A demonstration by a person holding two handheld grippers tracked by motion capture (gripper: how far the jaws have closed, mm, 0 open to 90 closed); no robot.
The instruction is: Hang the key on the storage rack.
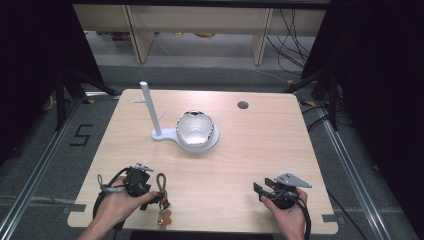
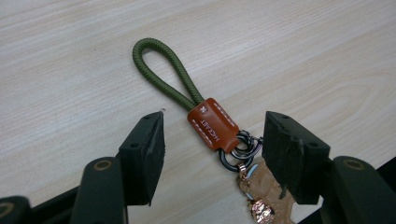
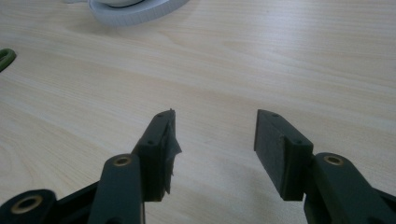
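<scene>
One table [image 1: 260, 145] is carrying one keychain [image 2: 212, 126] with one green cord loop, one white stand [image 1: 159, 131] bearing one shiny bowl [image 1: 194, 127], while two grippers, left gripper [image 2: 212, 140] and right gripper [image 3: 215, 135], are resting there.

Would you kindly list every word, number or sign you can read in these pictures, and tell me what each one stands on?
"HKCAET", as best it reads, small and slightly uncertain: stamped on the brown leather tab of the keychain, with a small cross-shaped emblem above it.
"5": marked in black on the floor left of the table.
Nothing else is readable.
</scene>
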